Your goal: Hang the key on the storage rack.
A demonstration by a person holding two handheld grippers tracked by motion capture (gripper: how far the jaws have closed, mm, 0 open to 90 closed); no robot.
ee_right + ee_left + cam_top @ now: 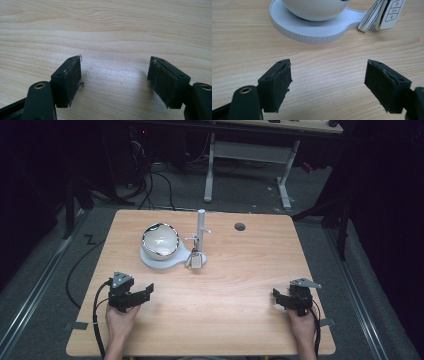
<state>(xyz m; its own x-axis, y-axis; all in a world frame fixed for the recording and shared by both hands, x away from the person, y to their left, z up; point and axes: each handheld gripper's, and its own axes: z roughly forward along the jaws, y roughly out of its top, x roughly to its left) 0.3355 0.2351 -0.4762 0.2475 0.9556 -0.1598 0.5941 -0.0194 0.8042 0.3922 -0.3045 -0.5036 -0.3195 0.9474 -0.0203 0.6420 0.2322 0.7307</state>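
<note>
Left hand-held gripper (145, 291): jaws wide apart, empty, near the bowl (160, 241).
Right hand-held gripper (278, 296): jaws wide apart, empty, over bare counter (240, 285).

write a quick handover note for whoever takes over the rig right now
Left gripper: open, nothing between the jaws, low over the table, aimed at the stand.
Right gripper: open, empty, near the table's right front.
Things: white bowl sits on the stand's round base; car key hangs from the stand's post, beside the bowl.
Done: nothing picked up yet.
Left: probably reach in with the left gripper for the key or bowl.
</note>
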